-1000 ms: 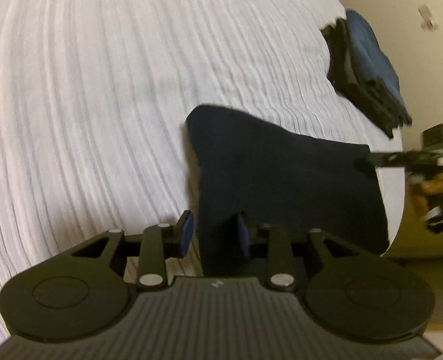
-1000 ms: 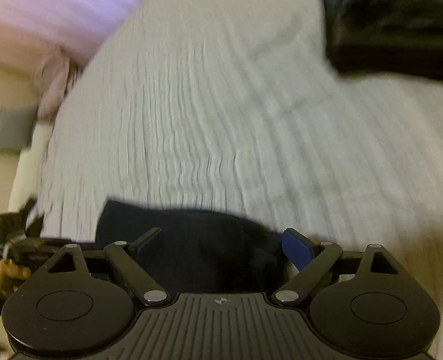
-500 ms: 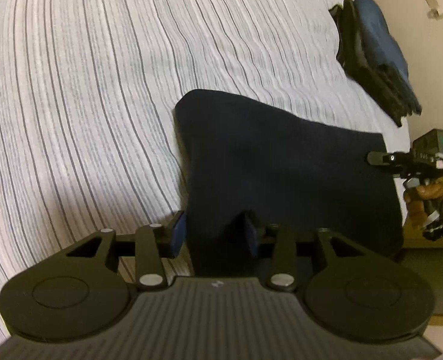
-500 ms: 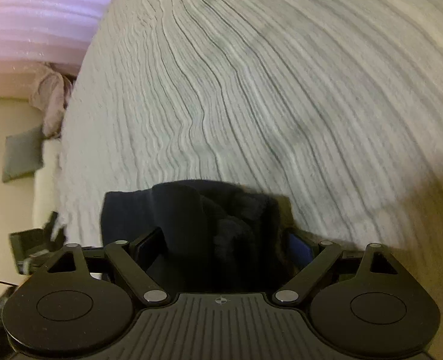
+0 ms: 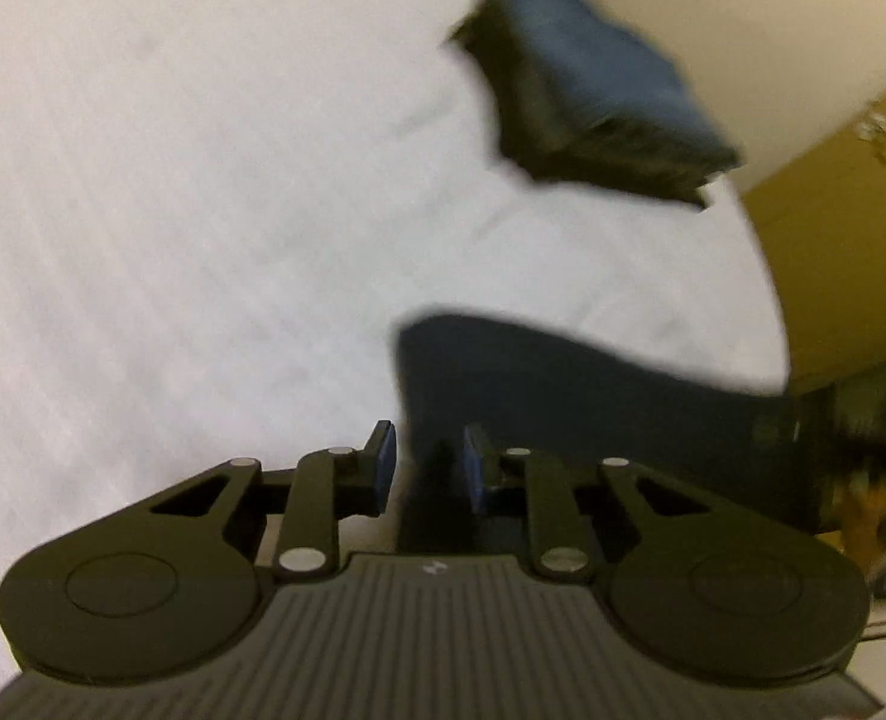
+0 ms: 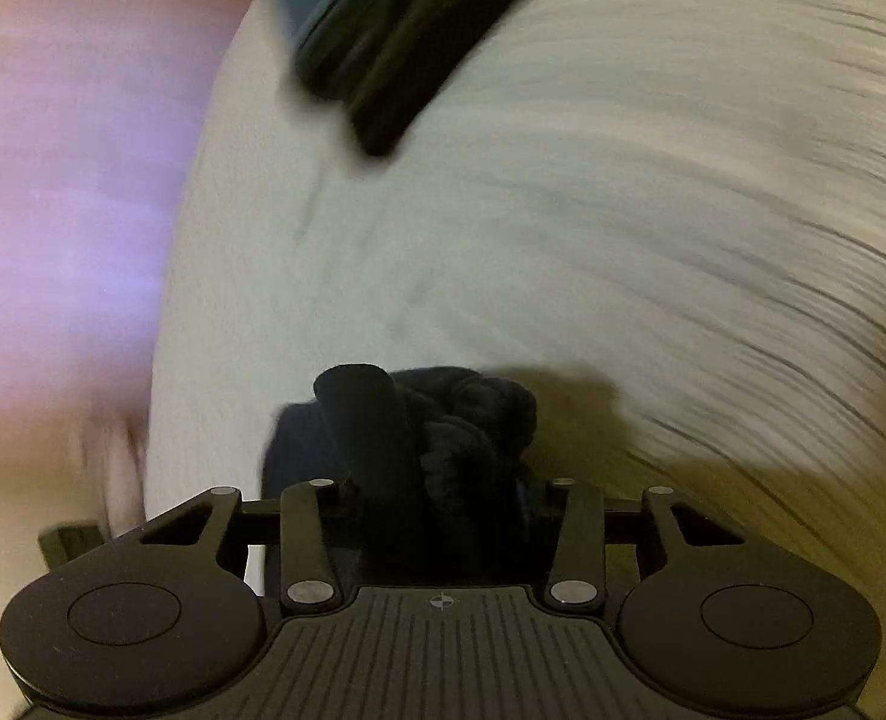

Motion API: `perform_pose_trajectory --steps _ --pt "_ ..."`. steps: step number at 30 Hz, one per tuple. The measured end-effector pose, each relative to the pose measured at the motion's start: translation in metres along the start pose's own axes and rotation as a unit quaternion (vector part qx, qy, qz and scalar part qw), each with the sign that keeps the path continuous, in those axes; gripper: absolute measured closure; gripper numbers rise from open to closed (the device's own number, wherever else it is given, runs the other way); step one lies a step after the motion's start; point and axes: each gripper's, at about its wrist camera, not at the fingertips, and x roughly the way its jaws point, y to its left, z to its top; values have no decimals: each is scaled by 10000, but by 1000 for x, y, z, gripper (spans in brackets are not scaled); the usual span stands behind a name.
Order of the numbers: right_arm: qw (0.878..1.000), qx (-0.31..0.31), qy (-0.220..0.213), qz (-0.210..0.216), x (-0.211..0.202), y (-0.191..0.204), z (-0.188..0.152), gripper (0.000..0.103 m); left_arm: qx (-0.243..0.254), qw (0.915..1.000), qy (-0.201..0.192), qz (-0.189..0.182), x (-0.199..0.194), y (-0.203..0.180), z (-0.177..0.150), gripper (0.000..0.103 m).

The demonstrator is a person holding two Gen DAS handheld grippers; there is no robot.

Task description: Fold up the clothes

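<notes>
The dark garment lies on the striped bed, its near edge running up between the blue pads of the left gripper, whose jaws have just been closing and now pinch that edge. At the right gripper, a bunched, rumpled wad of the same garment fills the gap; its jaws have just been closing and clamp the fabric. A folded stack of dark clothes sits farther off on the bed, well apart from the garment.

left gripper: black ribbed body; blue pads; silver screws | right gripper: black linkage; round discs; crosshair mark
</notes>
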Motion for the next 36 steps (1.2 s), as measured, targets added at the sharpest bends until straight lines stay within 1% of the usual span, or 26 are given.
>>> perform_pose_trajectory --steps 1,3,5,7,9,10,11,12,13,14,15,16,18,20,24,28,30,32,35,36 --pt "9988 358 -344 -32 -20 -15 -10 62 54 9999 -89 -51 -5 -8 3 83" --pt "9896 1172 -828 -116 -43 -36 -49 62 80 9996 -225 -164 -16 -21 2 81" --pt "9714 1983 -1289 -201 -64 -56 -89 62 51 9995 -240 -207 -26 -29 -11 80" --pt "9545 2588 -1463 -209 -68 -66 -126 61 -43 9997 -159 -154 -33 -32 -31 79" --pt "9529 2646 -1473 -155 -63 -68 -148 59 -213 9997 -26 -94 -38 -32 -55 78" --pt "9575 2474 -1480 -126 -61 -67 -151 58 -303 9995 46 -71 -40 -31 -67 78" --pt "9648 2167 -1489 -107 -62 -65 -149 55 -385 9992 134 -53 -42 -30 -82 78" --pt "9720 1846 -1450 -73 -62 -63 -144 48 -463 9987 229 -36 -44 -29 -97 78" --pt "9783 1524 -1401 -35 -63 -60 -139 47 -524 9981 325 -20 -46 -29 -111 78" --pt "9835 1238 -1318 -3 -63 -59 -136 43 -576 9975 414 -9 -47 -30 -124 78" --pt "9885 900 -1217 -24 -62 -58 -134 36 -603 9970 484 -31 -48 -32 -136 78" --pt "9923 550 -1112 -54 -61 -56 -133 33 -618 9966 547 -68 -49 -33 -148 78" --pt "9948 203 -997 -43 -58 -59 -137 27 -648 9955 673 -141 -52 -37 -171 78" --pt "9949 105 -1001 114 -56 -67 -143 25 -647 9949 745 -214 -55 -40 -187 78" --pt "9924 238 -1168 312 -59 -73 -151 25 -528 9946 811 -373 -62 -52 -210 78" --pt "9916 229 -1254 237 -55 -73 -157 23 -403 9953 688 -551 -83 -62 -223 74" --pt "9924 90 -1205 236 -50 -75 -153 14 -393 9956 664 -540 -94 -60 -231 74" --pt "9932 87 -1136 254 -42 -80 -147 10 -399 9957 663 -506 -105 -55 -243 74" --pt "9938 165 -1037 351 -29 -88 -141 10 -454 9957 703 -389 -118 -45 -260 74" --pt "9935 246 -1043 378 -27 -90 -143 22 -501 9956 716 -347 -122 -40 -265 74"
